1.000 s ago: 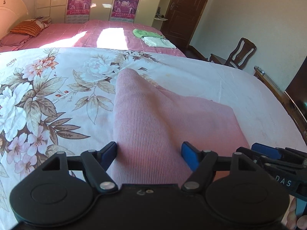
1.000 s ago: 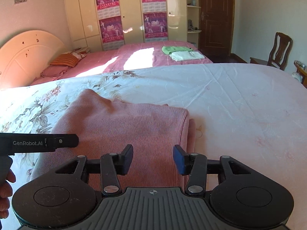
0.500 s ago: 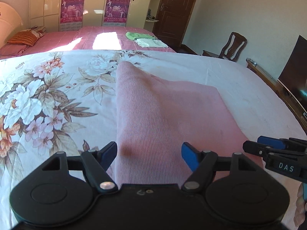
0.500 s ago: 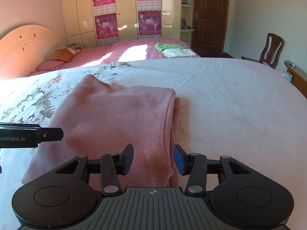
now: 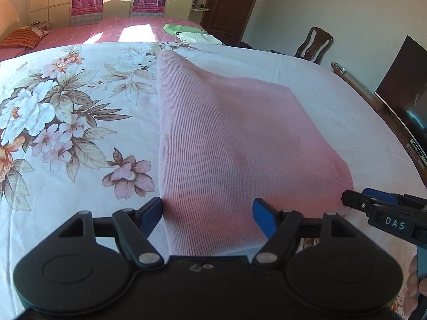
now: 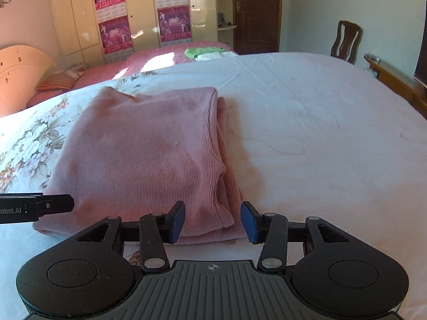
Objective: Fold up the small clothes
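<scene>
Sunlit bedroom: cream wardrobe (image 6: pixel 138 18), dark door (image 6: pixel 257 13), wooden chair (image 6: pixel 347 41), second bed (image 6: pixel 165 56).

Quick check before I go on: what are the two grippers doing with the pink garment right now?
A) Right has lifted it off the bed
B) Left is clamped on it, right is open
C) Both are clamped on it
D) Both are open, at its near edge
D: the left gripper and the right gripper both stand with jaws apart at the near edge of the pink garment, which lies folded on the bed.
</scene>
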Tool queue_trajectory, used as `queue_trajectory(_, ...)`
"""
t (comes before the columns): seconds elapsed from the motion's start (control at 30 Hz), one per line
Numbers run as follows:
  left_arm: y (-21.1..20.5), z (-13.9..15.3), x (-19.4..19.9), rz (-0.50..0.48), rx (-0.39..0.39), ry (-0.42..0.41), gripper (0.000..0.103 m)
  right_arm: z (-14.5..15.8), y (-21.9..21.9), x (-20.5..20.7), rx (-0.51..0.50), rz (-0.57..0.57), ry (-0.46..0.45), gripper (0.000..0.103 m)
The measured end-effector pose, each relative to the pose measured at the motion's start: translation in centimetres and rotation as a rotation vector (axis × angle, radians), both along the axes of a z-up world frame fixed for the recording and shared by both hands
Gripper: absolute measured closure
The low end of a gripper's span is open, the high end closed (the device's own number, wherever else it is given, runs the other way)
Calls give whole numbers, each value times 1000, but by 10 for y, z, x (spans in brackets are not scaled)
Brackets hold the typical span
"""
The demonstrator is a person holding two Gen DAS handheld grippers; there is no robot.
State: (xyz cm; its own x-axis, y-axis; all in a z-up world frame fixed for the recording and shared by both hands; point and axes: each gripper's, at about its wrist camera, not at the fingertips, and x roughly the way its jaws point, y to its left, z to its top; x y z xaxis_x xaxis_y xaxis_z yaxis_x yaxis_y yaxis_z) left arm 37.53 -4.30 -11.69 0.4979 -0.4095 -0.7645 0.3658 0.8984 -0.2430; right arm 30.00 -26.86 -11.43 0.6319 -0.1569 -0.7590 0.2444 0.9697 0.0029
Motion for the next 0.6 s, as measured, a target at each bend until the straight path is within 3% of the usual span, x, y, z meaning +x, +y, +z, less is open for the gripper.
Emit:
queue_trajectory(0.1, -4, -5, 4, -26, 28, 3, 30, -10, -5, 5, 12, -67, 75, 57)
queue_trajectory(0.2, 0, -3, 7, -43, 23, 14, 30, 5, -3, -5, 51, -77, -3, 57)
queue_trajectory(0.47, 0, 11, 17, -10, 18, -10, 30, 18, 3, 5, 78, 10, -40, 55)
queue_trajectory(0.53, -2, 13, 22, 4, 21, -6, 29, 17, 0, 13, 89, 24, -46, 32)
queue_trajectory(0.6, -3, 15, 29, 21, 10, 5, 29, 16, -7, 20, 116, 35, -57, 28)
